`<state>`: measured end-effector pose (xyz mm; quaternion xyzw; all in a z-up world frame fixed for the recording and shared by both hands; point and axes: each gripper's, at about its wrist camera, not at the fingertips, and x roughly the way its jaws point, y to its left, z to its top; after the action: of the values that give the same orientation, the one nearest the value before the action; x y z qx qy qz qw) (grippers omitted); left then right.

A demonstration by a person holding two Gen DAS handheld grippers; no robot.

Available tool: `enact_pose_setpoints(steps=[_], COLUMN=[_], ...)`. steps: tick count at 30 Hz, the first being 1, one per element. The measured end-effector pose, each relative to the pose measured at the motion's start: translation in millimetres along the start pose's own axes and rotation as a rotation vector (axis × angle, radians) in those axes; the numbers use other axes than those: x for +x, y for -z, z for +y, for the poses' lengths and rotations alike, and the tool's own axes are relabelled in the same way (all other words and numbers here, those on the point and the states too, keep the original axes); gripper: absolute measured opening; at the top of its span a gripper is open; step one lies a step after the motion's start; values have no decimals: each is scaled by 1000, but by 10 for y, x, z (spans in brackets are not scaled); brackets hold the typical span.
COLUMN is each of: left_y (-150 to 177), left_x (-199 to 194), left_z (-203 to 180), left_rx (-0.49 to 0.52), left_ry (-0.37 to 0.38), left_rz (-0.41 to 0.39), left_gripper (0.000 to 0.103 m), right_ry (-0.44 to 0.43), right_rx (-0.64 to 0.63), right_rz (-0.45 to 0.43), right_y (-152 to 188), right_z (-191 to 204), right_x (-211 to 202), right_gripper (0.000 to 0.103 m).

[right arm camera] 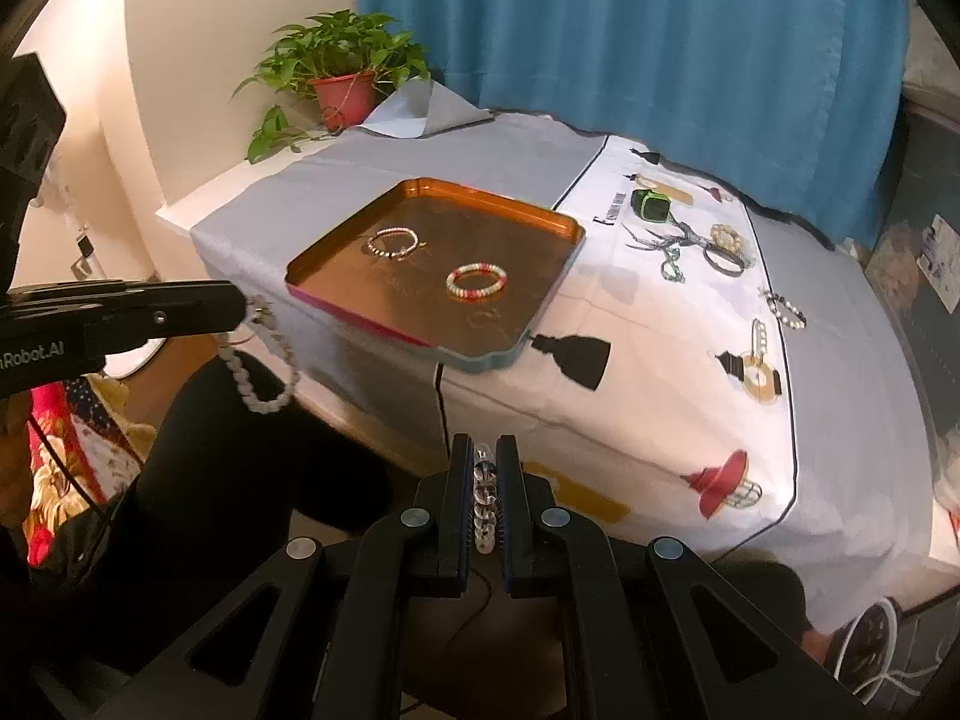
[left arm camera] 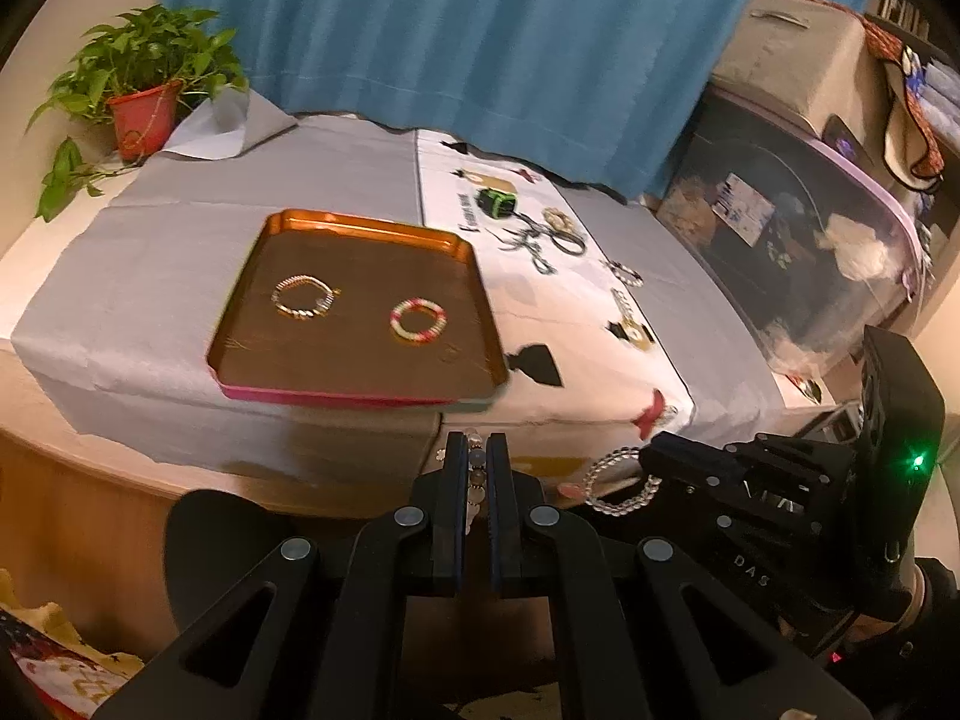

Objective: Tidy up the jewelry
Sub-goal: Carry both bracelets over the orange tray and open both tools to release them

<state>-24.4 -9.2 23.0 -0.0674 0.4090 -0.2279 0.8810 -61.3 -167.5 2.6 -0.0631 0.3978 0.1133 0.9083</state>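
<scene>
A clear-beaded bracelet (right arm camera: 258, 372) is clamped between the closed jaws of the left gripper (left arm camera: 477, 450); a second clear-beaded bracelet (left arm camera: 621, 480) is pinched likewise by the right gripper (right arm camera: 485, 456), both held in front of the table edge. Each should be carried level over the orange metal tray (left arm camera: 462, 252), lowered onto bare tray floor clear of the gold twisted bracelet (left arm camera: 303, 297) and the pink-and-white beaded bracelet (left arm camera: 418, 321), then released. Further jewelry (right arm camera: 714, 252) lies on the white printed cloth (right arm camera: 648, 312). A potted plant (left arm camera: 141, 84) and blue curtain (left arm camera: 480, 48) stand behind.
</scene>
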Motion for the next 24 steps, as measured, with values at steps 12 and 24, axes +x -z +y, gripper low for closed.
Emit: enact_pose_setpoints(steps=[12,24], left_y=[-494,-1129], left_x=[307,812], left_z=[482,776], left_rx=[-38,-1], left_ry=[-44,-104], left_rz=[-23,-67], left_gripper=[4,4], right_ry=[1,10], right_rx=[-16,-19], right_rz=[3,-54], right_y=[-596,-1371], right_z=[-17,-31], right_x=[515,1158], right_gripper=[8,8])
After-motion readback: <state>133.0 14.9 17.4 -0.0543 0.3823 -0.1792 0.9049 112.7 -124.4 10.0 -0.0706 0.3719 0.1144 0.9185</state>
